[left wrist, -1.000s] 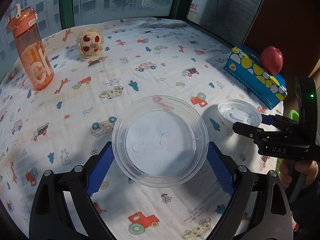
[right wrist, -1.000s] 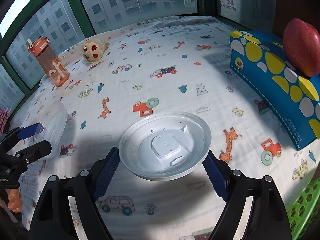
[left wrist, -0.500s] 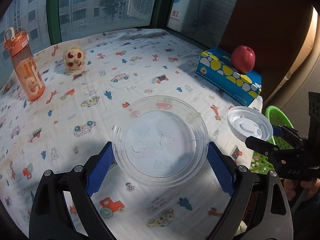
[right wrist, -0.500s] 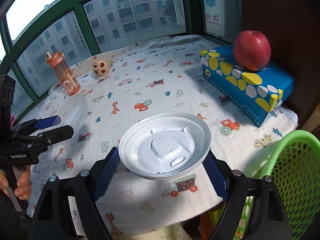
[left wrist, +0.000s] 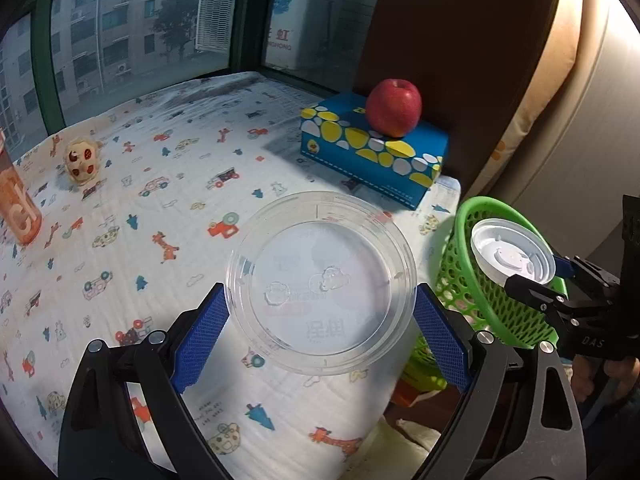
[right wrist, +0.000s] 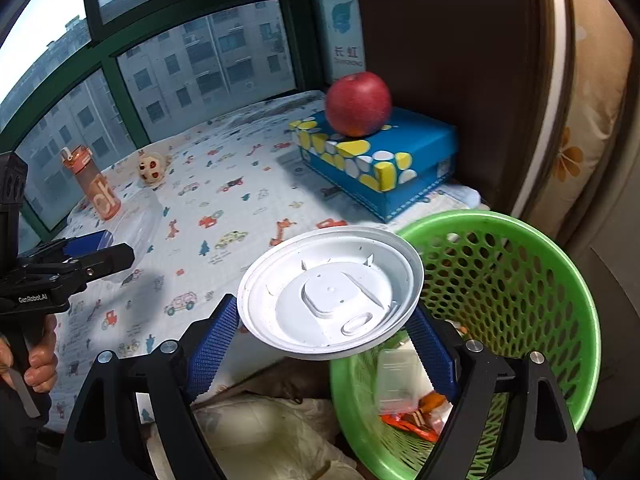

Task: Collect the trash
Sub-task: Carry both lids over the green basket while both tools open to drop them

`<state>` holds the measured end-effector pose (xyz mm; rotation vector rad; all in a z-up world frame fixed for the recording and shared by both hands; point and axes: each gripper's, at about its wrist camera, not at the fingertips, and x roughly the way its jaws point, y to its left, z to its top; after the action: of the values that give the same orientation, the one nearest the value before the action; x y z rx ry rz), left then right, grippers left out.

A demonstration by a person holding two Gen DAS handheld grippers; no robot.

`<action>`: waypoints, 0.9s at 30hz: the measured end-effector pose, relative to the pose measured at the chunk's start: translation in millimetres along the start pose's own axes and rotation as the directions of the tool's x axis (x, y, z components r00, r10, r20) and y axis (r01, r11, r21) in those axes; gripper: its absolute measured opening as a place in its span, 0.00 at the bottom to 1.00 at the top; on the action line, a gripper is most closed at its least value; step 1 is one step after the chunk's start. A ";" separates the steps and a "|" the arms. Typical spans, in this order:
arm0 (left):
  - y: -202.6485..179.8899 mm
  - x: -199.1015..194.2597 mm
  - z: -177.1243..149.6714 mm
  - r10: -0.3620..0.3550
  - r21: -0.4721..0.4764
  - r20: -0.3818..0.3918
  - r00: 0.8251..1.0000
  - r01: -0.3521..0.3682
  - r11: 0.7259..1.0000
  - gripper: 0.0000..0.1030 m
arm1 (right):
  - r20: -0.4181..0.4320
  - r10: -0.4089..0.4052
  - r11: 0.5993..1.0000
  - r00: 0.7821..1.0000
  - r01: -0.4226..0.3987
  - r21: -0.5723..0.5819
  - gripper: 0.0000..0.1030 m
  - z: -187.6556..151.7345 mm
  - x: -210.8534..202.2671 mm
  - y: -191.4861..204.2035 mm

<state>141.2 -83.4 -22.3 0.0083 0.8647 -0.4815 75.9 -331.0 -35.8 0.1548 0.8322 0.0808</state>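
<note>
My left gripper [left wrist: 320, 312] is shut on a clear plastic lid [left wrist: 320, 280], held in the air above the table's right edge. My right gripper [right wrist: 328, 332] is shut on a white plastic cup lid [right wrist: 332, 296] and holds it over the near-left rim of a green mesh basket [right wrist: 520, 264]. The basket holds wrappers and a clear container. In the left wrist view the white lid [left wrist: 512, 256] and right gripper [left wrist: 548, 280] sit over the green basket [left wrist: 460, 276] beside the table.
A red apple [right wrist: 358, 104] sits on a blue and yellow box [right wrist: 380, 160] at the table's right. An orange bottle [right wrist: 94, 188] and a small round toy [right wrist: 152, 168] stand at the far left on the cartoon-print tablecloth [left wrist: 160, 200]. A white bag [right wrist: 260, 432] lies below.
Both grippers have moved right and up off the table with their lids. The right gripper now holds the white lid over the green basket; the left one is near the table's right edge.
</note>
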 end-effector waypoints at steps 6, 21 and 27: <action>-34.7 5.2 6.6 -0.039 0.041 -0.005 0.999 0.039 0.998 0.87 | -0.016 -0.084 0.994 0.996 0.085 0.072 0.78 -14.1 -13.0 -48.9; -104.9 29.9 17.9 -0.110 0.122 -0.049 0.993 0.115 0.986 0.87 | -0.038 -0.196 0.961 0.980 0.200 0.190 0.82 -34.9 -26.0 -121.1; -134.4 43.0 16.3 -0.132 0.157 -0.082 0.988 0.144 0.977 0.87 | -0.013 -0.209 0.955 0.978 0.207 0.214 0.82 -39.1 -40.8 -130.9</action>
<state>121.6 -224.0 -18.2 0.1162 0.8975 -0.6847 21.0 -461.2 -54.0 0.2697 0.8426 -0.2089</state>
